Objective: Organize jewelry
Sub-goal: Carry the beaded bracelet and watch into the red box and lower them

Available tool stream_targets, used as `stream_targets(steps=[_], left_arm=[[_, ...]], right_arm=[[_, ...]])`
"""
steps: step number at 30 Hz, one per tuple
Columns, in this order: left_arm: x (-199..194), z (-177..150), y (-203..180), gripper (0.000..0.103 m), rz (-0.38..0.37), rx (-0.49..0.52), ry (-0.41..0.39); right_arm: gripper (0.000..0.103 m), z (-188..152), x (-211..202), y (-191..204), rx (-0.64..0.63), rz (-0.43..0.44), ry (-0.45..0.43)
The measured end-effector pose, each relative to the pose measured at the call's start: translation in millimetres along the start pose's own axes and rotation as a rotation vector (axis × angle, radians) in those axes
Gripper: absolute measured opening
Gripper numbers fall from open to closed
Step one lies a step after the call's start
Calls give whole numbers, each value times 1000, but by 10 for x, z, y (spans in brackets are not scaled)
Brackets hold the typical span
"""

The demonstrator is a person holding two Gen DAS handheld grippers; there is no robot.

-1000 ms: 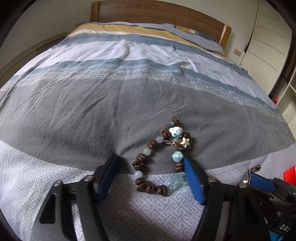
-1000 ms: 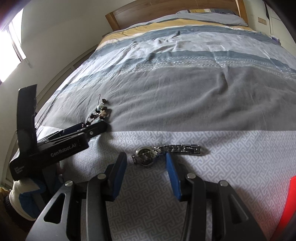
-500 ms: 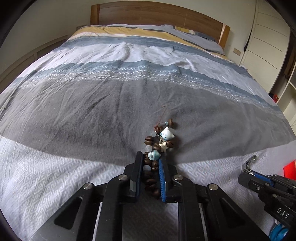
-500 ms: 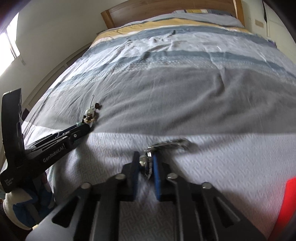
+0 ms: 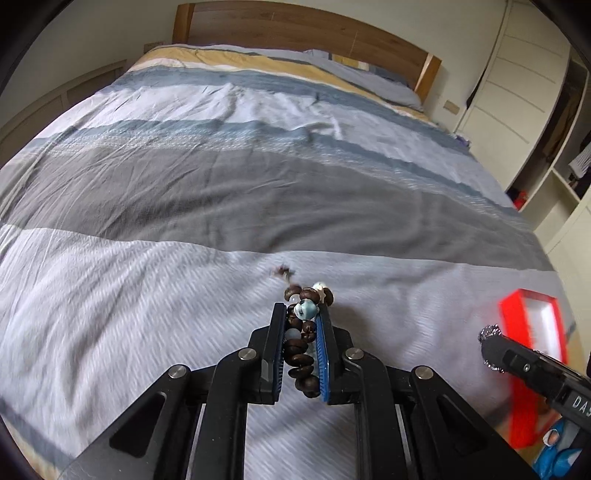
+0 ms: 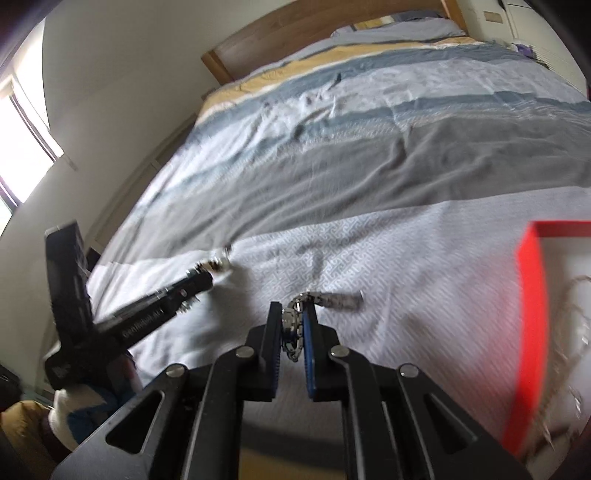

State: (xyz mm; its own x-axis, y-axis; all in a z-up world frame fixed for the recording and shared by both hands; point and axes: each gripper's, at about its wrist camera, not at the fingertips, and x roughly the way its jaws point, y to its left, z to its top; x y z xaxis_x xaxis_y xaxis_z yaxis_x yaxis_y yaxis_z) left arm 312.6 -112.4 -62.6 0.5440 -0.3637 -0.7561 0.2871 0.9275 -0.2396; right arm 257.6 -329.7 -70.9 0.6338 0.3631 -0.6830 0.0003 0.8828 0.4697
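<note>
A bracelet of brown beads (image 5: 300, 354) with pale blue and white charms is pinched in my left gripper (image 5: 301, 308), lifted off the striped bedspread (image 5: 258, 177). My right gripper (image 6: 292, 306) is shut on a silver metal watch (image 6: 291, 325); its link band (image 6: 338, 300) trails out to the right above the cover. The left gripper (image 6: 207, 284) also shows at the left of the right wrist view, with the bracelet's charms (image 6: 218, 263) blurred at its tip. In the left wrist view the right gripper's tip (image 5: 493, 349) shows at the right with the glinting watch on it.
A red box (image 6: 532, 332) with a pale inside and a thin chain in it lies on the bed at the right, also seen as the red box (image 5: 532, 332) in the left wrist view. A wooden headboard (image 5: 295, 26) and white cupboards (image 5: 517, 74) stand beyond.
Both grippers shut on their pieces, the left on the bead bracelet and the right on the watch, then lifted them off the bedspread and swung toward the red box.
</note>
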Motion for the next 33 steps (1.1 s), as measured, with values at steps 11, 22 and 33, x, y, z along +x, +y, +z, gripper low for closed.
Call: stream_targets(steps=[11, 22, 33], left_arm=[[-678, 52, -1295, 15, -142, 123, -71], [-114, -175, -2739, 15, -265, 249, 32], [761, -386, -3205, 15, -194, 326, 142]], right_arm=[[10, 57, -1369, -314, -6, -64, -182], [10, 35, -1735, -1420, -30, -251, -86], [10, -29, -1250, -2058, -120, -335, 92]])
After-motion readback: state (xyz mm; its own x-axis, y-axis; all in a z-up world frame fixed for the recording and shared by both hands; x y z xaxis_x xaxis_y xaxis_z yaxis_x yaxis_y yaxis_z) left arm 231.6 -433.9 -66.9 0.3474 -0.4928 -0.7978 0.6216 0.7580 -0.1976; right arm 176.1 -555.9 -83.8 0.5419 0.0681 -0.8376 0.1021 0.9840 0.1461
